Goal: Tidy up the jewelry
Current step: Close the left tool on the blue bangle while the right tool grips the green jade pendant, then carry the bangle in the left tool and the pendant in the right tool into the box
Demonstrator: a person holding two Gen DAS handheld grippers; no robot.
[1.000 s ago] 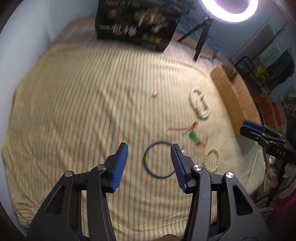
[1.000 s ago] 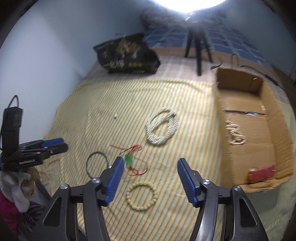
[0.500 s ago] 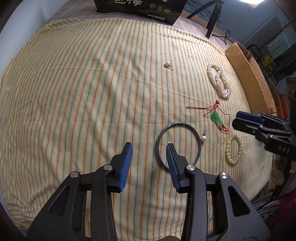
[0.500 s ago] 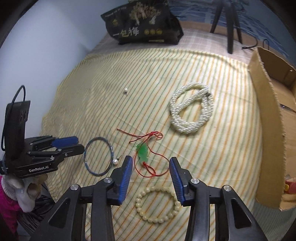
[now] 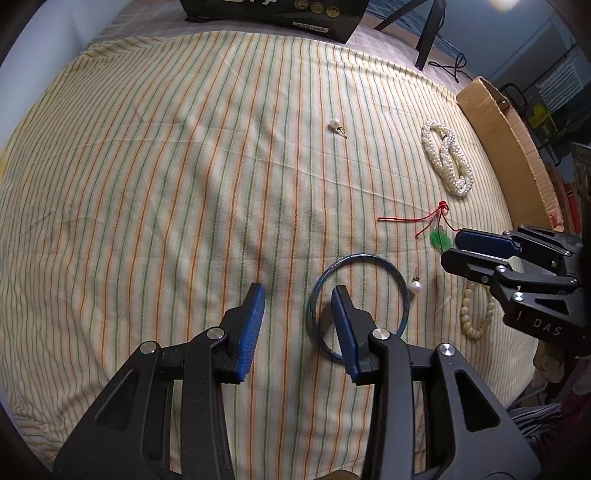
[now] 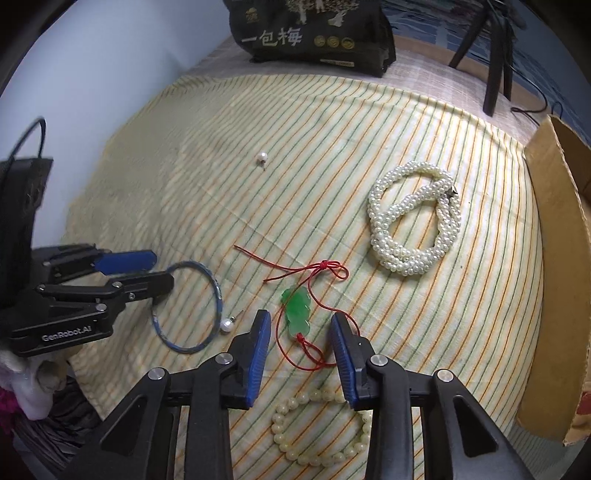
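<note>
Near bed's front edge: left hand-held gripper point(image 5: 297, 297) open, straddling blue bangle point(image 5: 384, 263) rim; right hand-held gripper point(image 6: 301, 326) open, flanking jade pendant point(image 6: 297, 310), nothing held.

- Cloth point(image 6: 369, 122) carries all loose pieces.
- Bangle point(image 6: 218, 295) far left, drop earring point(image 6: 226, 325) touching its right edge.
- Pendant point(image 6: 297, 312) right of that; bead bracelet point(image 6: 295, 448) in front.
- Pearl rope point(image 6: 413, 218) right, beside box point(image 6: 554, 258).
- Stud point(image 6: 262, 157) behind, alone.
- Bag point(image 6: 314, 33) at back.
</note>
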